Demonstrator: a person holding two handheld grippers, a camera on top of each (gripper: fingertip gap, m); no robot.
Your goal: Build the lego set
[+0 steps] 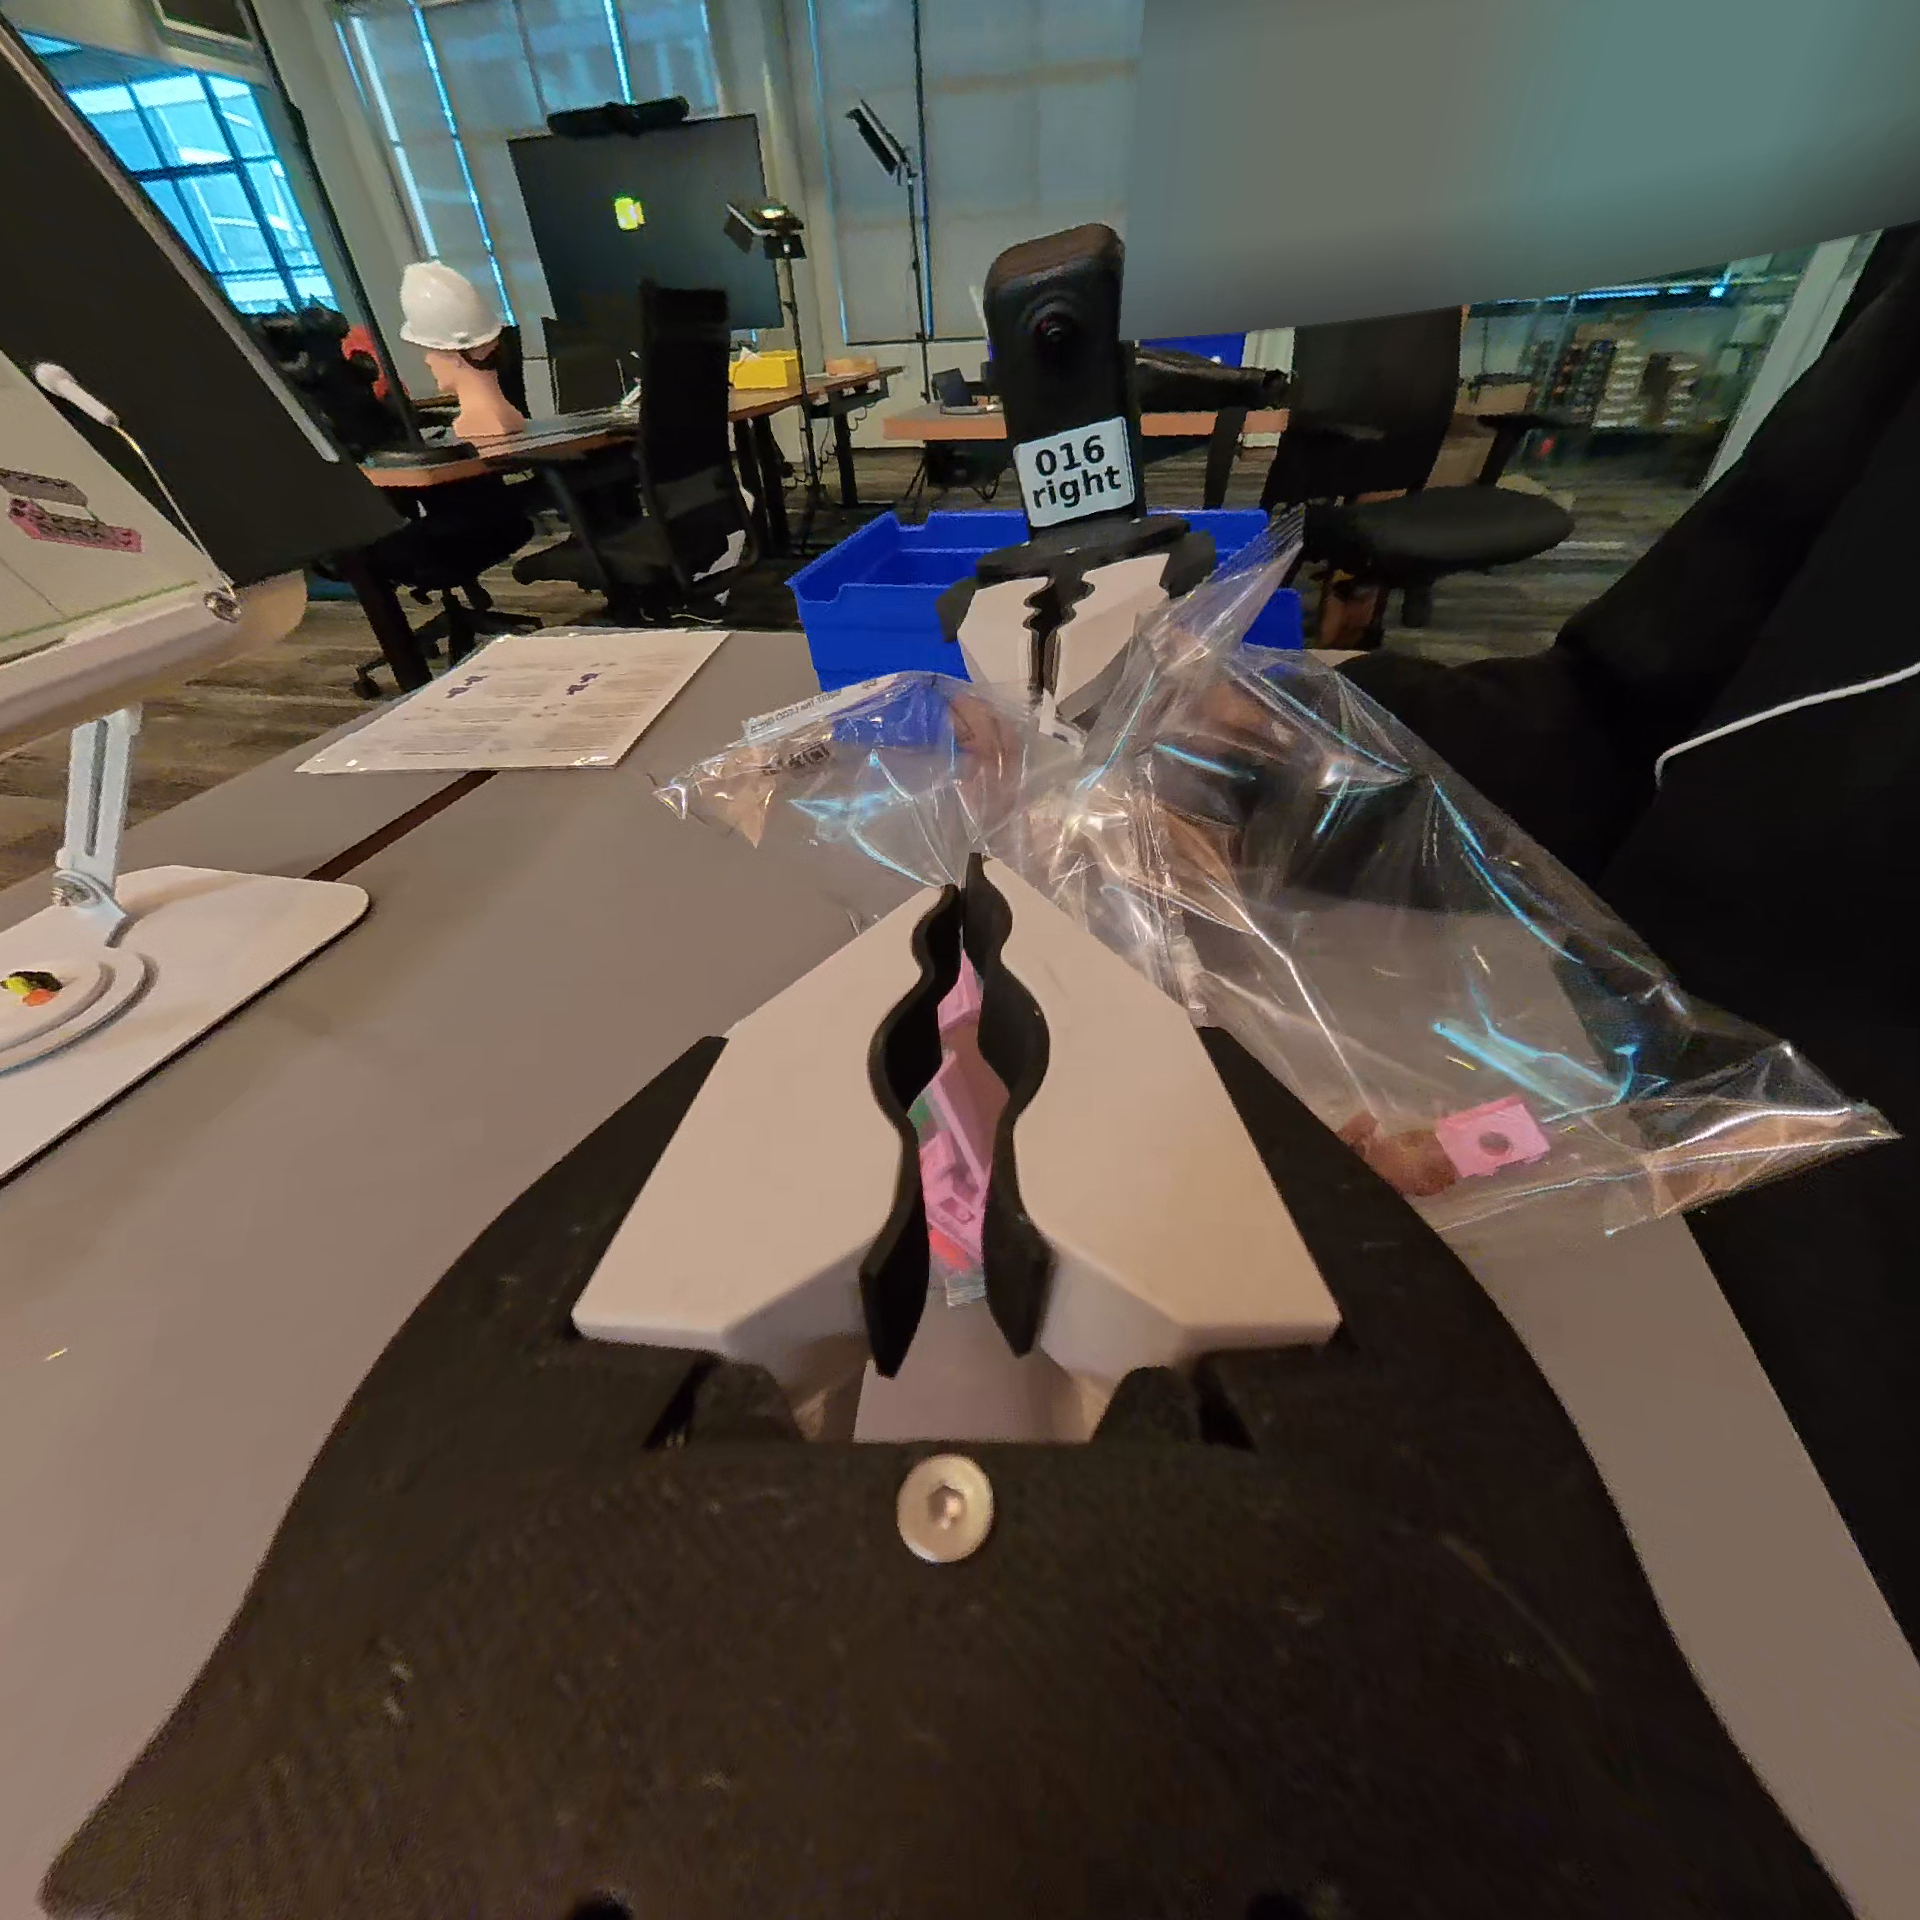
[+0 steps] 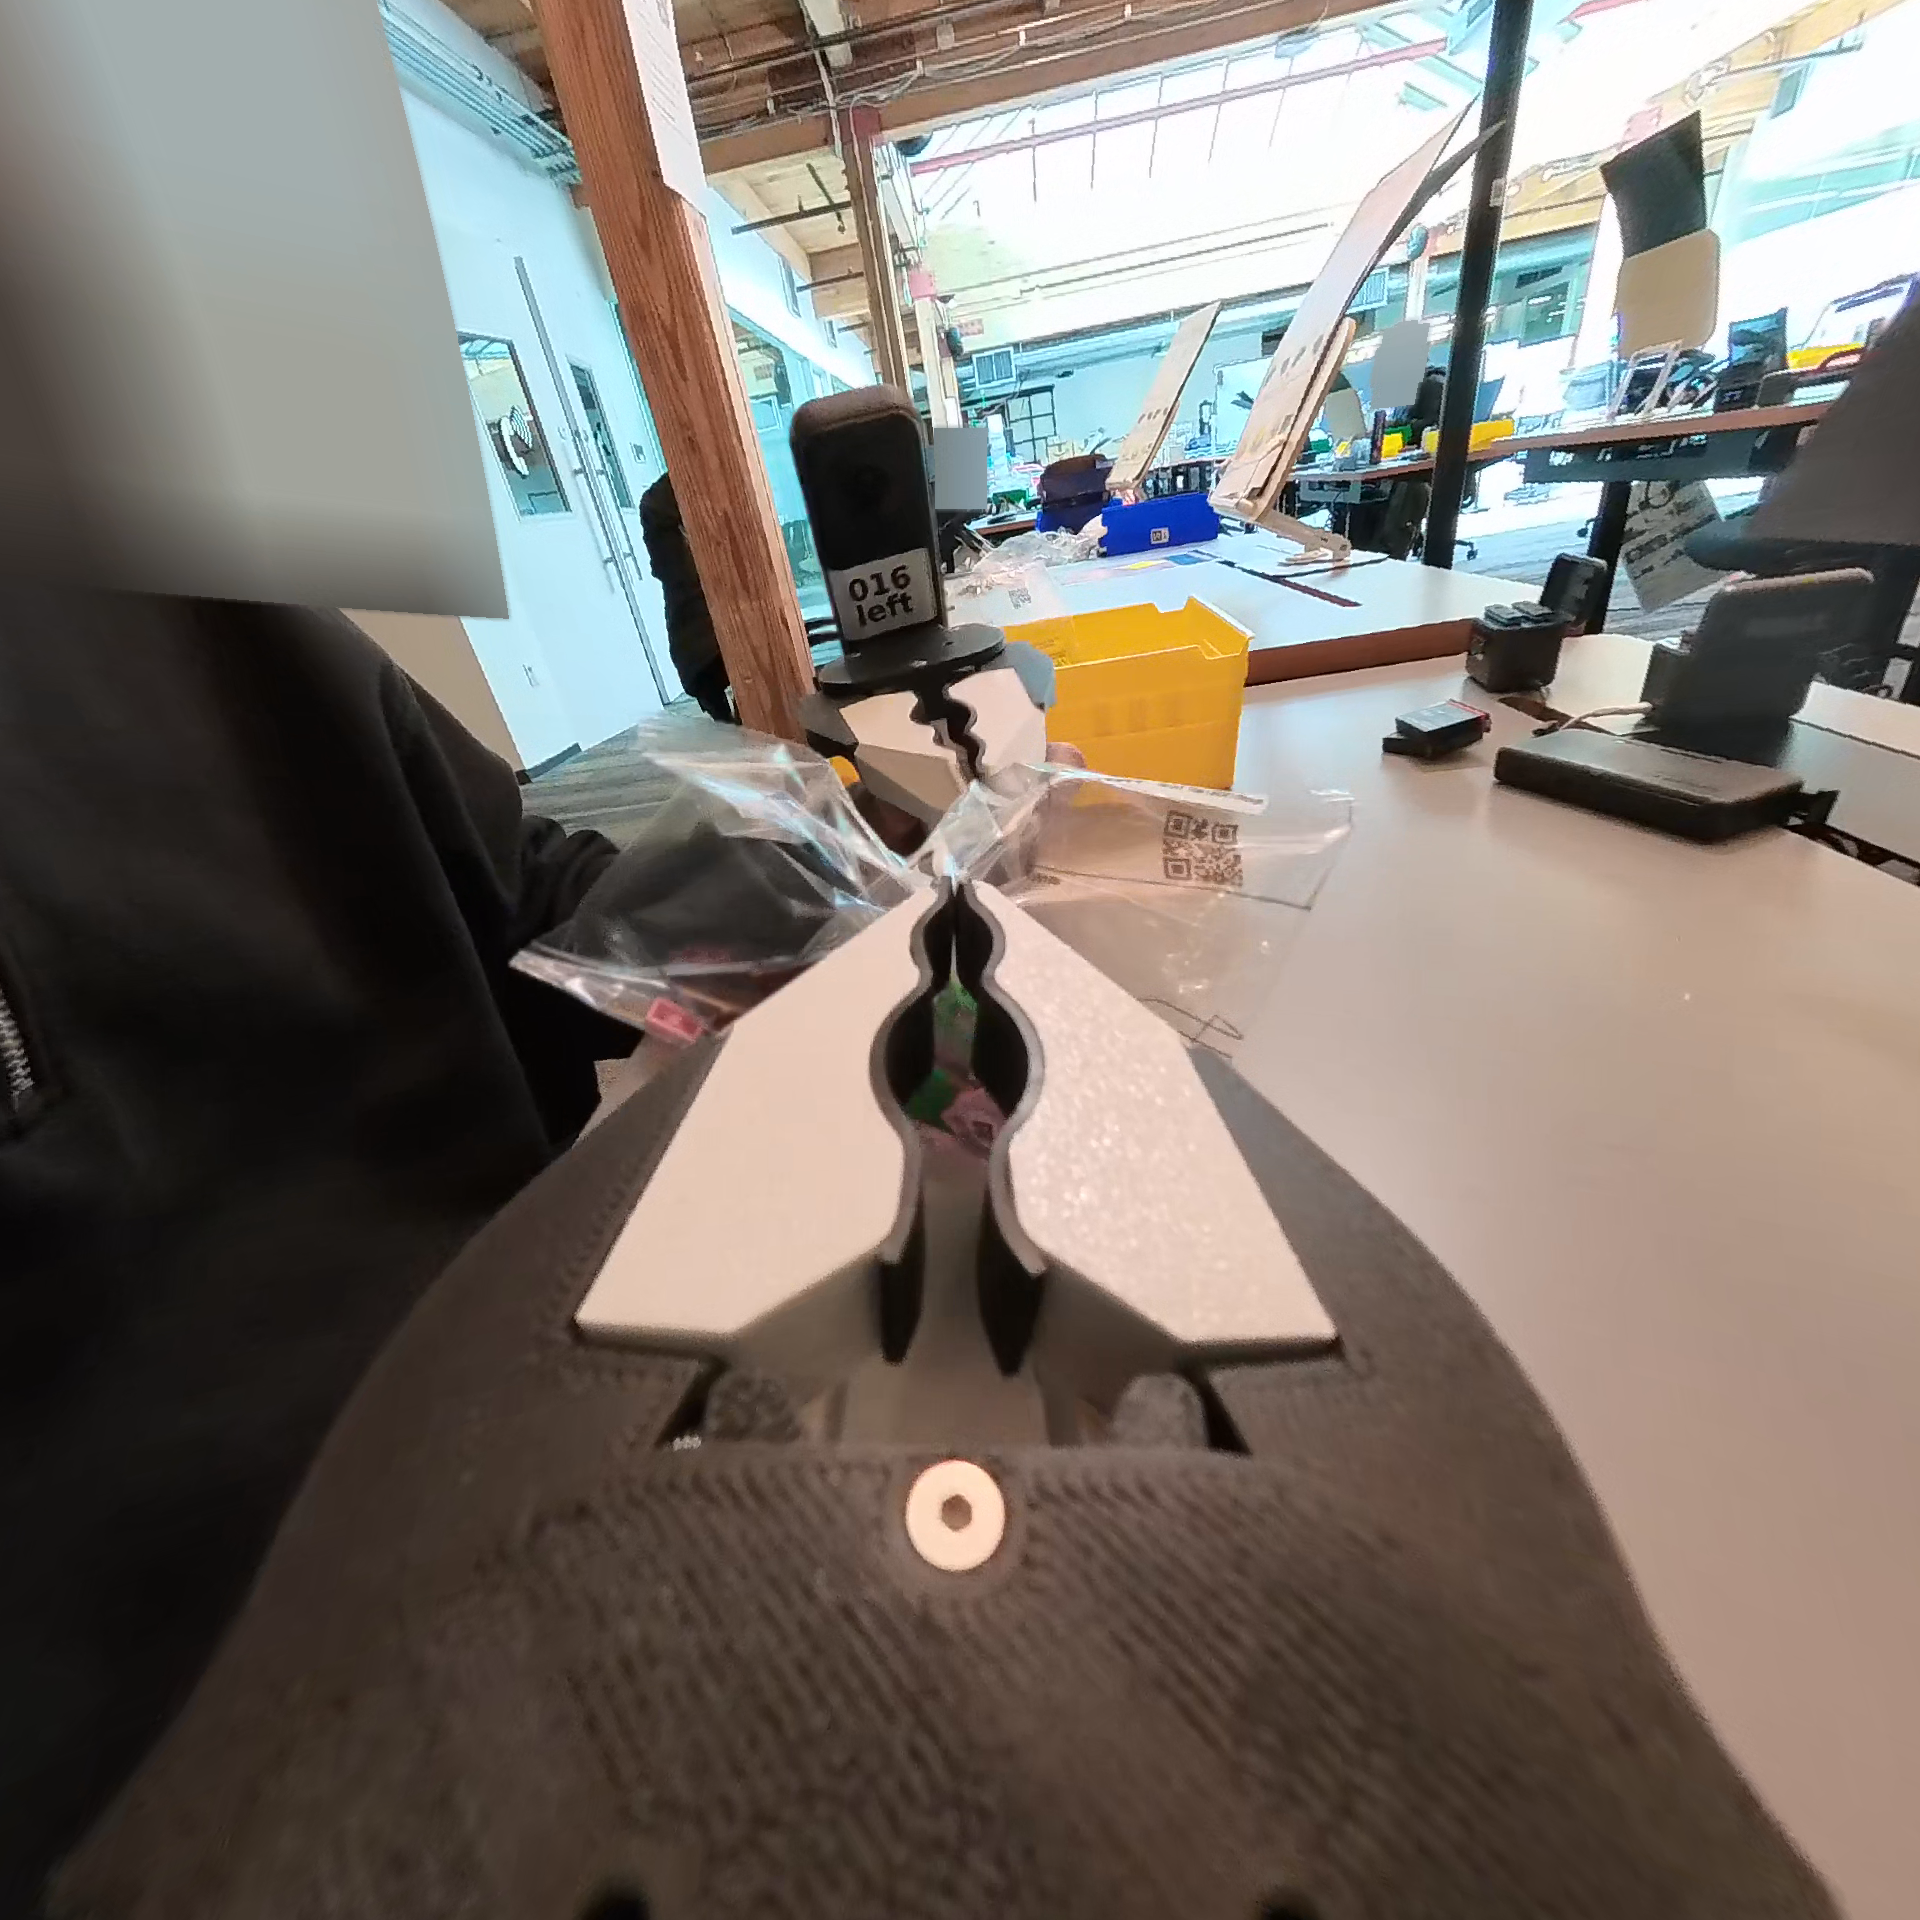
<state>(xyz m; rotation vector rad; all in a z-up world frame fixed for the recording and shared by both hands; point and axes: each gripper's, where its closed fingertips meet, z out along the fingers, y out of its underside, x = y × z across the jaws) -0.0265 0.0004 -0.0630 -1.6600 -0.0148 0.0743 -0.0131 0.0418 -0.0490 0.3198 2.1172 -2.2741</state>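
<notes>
A clear plastic bag is stretched between my two grippers above the grey table. It holds a pink brick and some brown pieces in its low corner. My left gripper is shut on one edge of the bag. My right gripper faces it and is shut on the opposite edge. In the right wrist view my right gripper pinches the bag, with the left gripper just beyond. Pink and green pieces show below the fingers.
A blue bin and a printed sheet lie at the table's far side. A white stand carries an instruction board at left. A yellow bin, an empty flat bag and black devices sit to the right. A person in black stands close. The grippers' ends are close to 6 cm from one another.
</notes>
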